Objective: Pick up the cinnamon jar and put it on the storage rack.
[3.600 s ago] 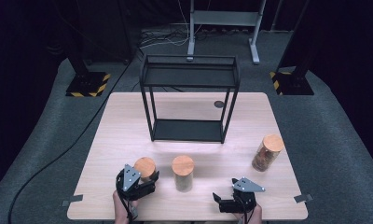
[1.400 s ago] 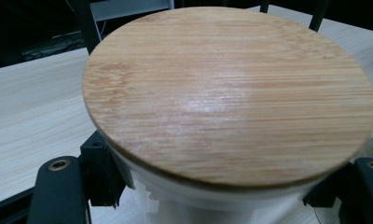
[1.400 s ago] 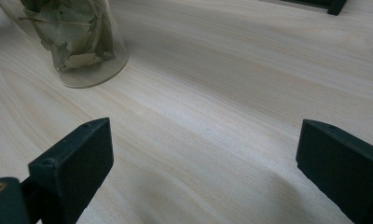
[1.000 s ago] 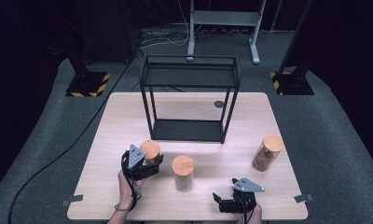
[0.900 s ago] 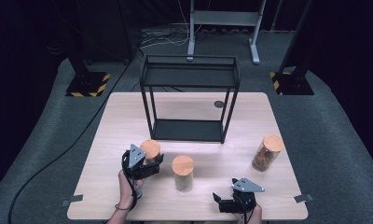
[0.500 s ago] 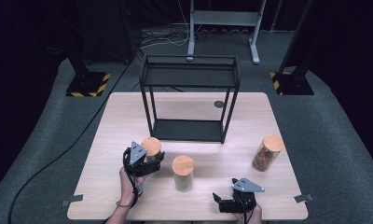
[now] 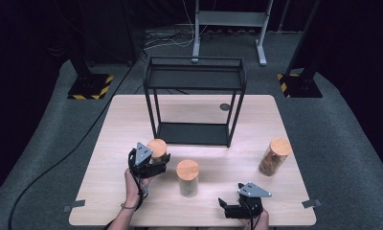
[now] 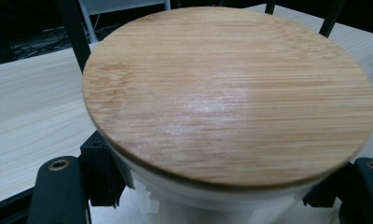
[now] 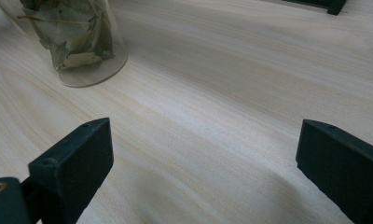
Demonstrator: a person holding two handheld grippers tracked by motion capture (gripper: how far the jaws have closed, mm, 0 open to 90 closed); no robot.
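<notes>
High view: left gripper (image 7: 151, 162) is clamped on the jar (image 7: 156, 149) w/ bamboo lid, near-left of the black wire shelf (image 7: 194, 103), just short of its bottom tier. Left gripper view confirms: jaws pinch the glass body right under the lid (image 8: 229, 91), one each side. Right gripper (image 7: 241, 203) sits at the near edge of the table (image 7: 108, 191), jaws wide, nothing between them; right gripper view has bare wood plus the base of the leaf jar (image 9: 75, 42) far-left. Risks, imo: grip is high on smooth glass, so the jar could slip or swing if moved fast; the lid looks loose-fit, can't tell if it seals, so a tilt may pop it. If it's headed for the shelf, the front post (image 7: 153, 112) is close on the path, a clip there could knock the frame or jar. The middle jar (image 7: 187, 177) stands just right of the held one, easy to bump w/ the elbow side of the gripper. Vs earlier frames: left hand + jar have gone from near the table's front edge farther in toward the shelf; right gripper, middle jar and right jar (image 7: 274, 156) unchanged.
</notes>
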